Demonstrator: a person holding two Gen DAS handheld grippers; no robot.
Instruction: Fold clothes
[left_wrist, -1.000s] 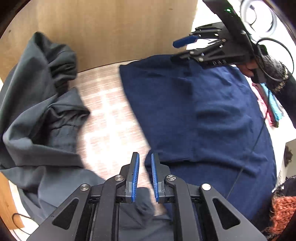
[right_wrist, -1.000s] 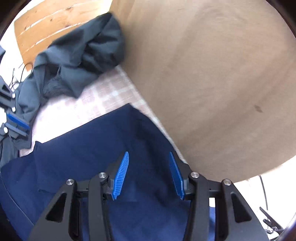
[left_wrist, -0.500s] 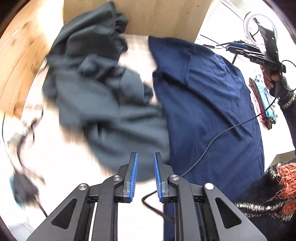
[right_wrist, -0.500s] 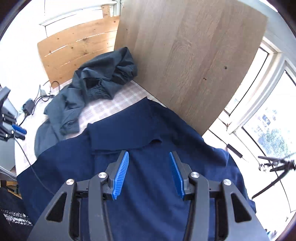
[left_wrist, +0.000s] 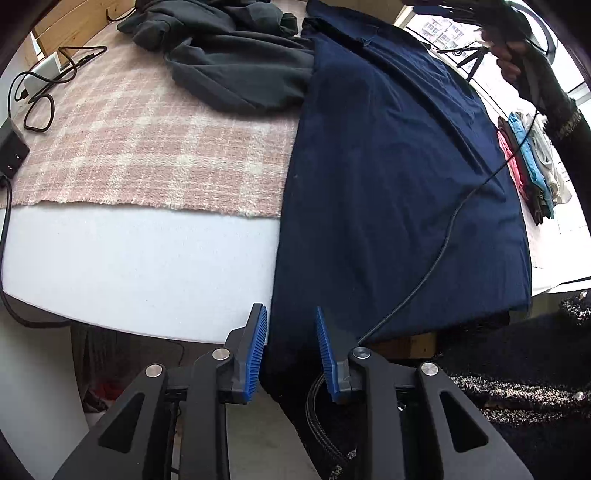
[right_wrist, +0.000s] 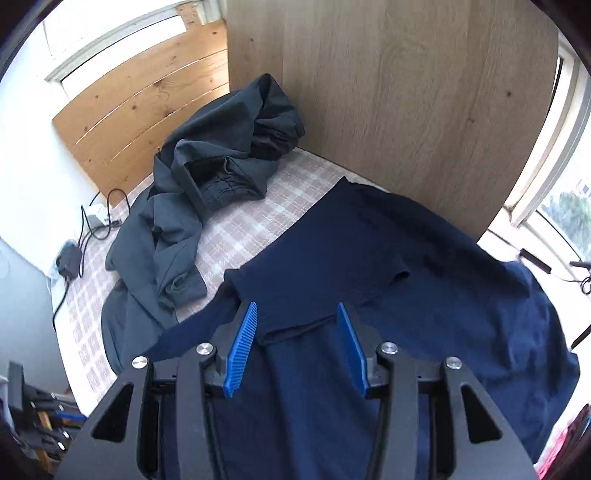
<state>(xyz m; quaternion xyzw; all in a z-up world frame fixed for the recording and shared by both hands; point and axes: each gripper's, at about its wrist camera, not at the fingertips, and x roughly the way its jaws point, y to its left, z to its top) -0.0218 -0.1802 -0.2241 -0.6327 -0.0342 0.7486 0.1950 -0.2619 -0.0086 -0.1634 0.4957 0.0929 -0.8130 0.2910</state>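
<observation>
A navy blue shirt (left_wrist: 399, 177) lies spread flat on the table, its lower hem hanging over the near edge; it also shows in the right wrist view (right_wrist: 369, 280) with one sleeve folded across. My left gripper (left_wrist: 290, 350) is open and empty, hovering just off the table's near edge by the shirt's lower left corner. My right gripper (right_wrist: 295, 343) is open and empty, held above the middle of the shirt. The hand holding it shows at the top right of the left wrist view.
A crumpled dark grey garment (left_wrist: 236, 55) lies on the pink checked blanket (left_wrist: 147, 147) beside the shirt, also in the right wrist view (right_wrist: 207, 184). A wooden board (right_wrist: 406, 92) stands behind. Cables and a charger (left_wrist: 33, 92) lie at left. Folded clothes (left_wrist: 532, 158) are stacked at right.
My left gripper has pulled back from over the table to its near edge and opened wider. My right gripper has risen above the shirt and stayed open.
</observation>
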